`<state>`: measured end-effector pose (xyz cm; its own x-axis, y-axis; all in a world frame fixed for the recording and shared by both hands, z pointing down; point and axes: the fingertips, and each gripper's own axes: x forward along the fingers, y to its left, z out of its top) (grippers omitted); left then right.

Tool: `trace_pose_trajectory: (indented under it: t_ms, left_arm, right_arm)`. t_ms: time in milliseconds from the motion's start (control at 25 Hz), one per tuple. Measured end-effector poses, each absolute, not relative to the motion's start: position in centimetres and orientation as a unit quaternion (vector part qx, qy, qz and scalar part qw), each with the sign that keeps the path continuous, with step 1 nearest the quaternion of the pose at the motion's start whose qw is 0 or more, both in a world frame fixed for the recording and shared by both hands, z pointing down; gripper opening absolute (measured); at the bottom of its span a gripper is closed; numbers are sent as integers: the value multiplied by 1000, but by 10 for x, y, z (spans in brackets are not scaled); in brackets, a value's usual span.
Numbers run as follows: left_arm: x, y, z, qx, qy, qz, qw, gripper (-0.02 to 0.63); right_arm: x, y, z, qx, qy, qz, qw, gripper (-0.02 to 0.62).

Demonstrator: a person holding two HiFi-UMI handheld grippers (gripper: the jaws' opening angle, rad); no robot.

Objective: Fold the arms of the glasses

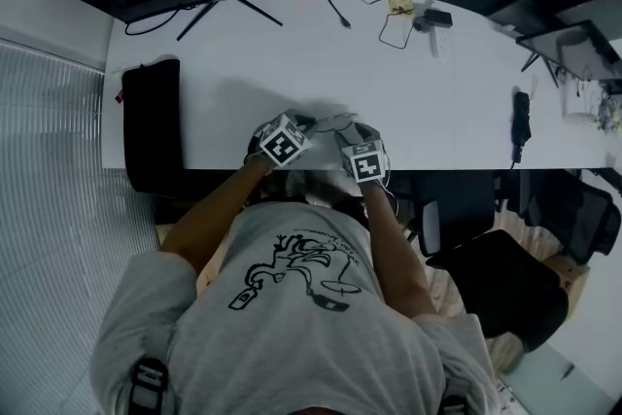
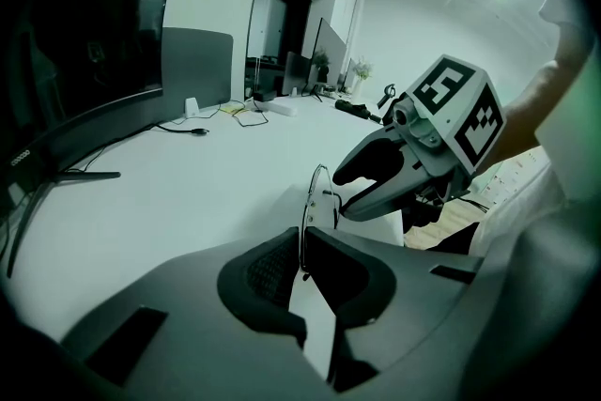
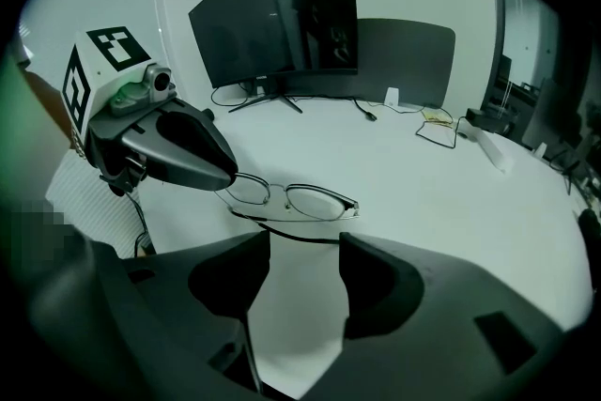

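Left gripper view: left tool (image 2: pixel 302 246) pinches glasses (image 2: pixel 306 207); right tool (image 3: pixel 305 260) gapes.

Left gripper (image 2: pixel 302 247): mine; dark grey moulded shell, black hollowed pads, one mesh-textured.
Right gripper (image 3: pixel 302 269): mine; same grey shell and black pads.
Marker cube (image 1: pixel 282 147): white, with black square markers; one on each of my grippers.
Cable (image 3: pixel 141 213): thin, black, under my left gripper.
T-shirt (image 1: pixel 292 326): grey, short-sleeved, with a black line drawing.
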<state>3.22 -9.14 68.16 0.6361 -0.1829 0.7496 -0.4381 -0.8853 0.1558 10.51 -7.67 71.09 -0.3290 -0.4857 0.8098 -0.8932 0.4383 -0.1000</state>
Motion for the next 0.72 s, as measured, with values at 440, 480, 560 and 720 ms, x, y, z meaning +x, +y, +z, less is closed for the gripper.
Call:
trace_pose_trajectory:
  t_ms: [440, 480, 560, 720]
  left_arm:
    - [34, -95, 680, 891, -164, 392, 161, 38]
    - [34, -96, 680, 891, -164, 392, 161, 38]
    - [33, -97, 680, 891, -165, 392, 158, 38]
    - [31, -103, 679, 890, -184, 395, 131, 38]
  right_arm:
    - [106, -92, 710, 454, -764, 275, 367, 238]
    - [105, -93, 710, 455, -764, 276, 366, 236]
    - [105, -95, 710, 455, -764, 277, 365, 236]
    - [104, -97, 711, 455, -765, 277, 363, 236]
